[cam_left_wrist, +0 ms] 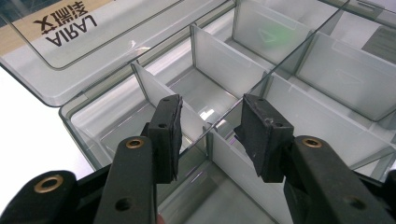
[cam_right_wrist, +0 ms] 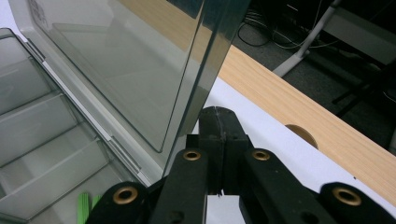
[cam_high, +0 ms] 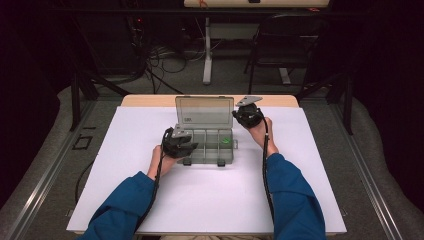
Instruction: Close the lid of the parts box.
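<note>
Room: a dark workspace is lying beyond the table, with a chair (cam_high: pixel 280 37), a white table leg (cam_high: pixel 207 50) and loose cables (cam_high: pixel 160 60) on a grey floor.
Surface: a white sheet (cam_high: pixel 210 190) is covering the wooden table (cam_high: pixel 145 101), whose bare edge is showing at the far side.
Organizer box (cam_high: pixel 207 142): it is sitting open near the middle of the sheet, clear lid (cam_high: pixel 204 111) standing upright at the back.
Left gripper (cam_high: pixel 180 143): it is hovering over the box's left end, jaws partly open and straddling a divider (cam_left_wrist: pixel 219 122) without pressing on it; probably steadying or aiming at a compartment.
Right gripper (cam_high: pixel 248 116): its jaws are closed together with nothing between them, their tip resting just beside the lid's right edge (cam_right_wrist: pixel 205 84); seemingly propping the lid open or about to swing it.
Green piece (cam_high: pixel 226 141): it is lying in a right-hand compartment, well apart from the left gripper.
</note>
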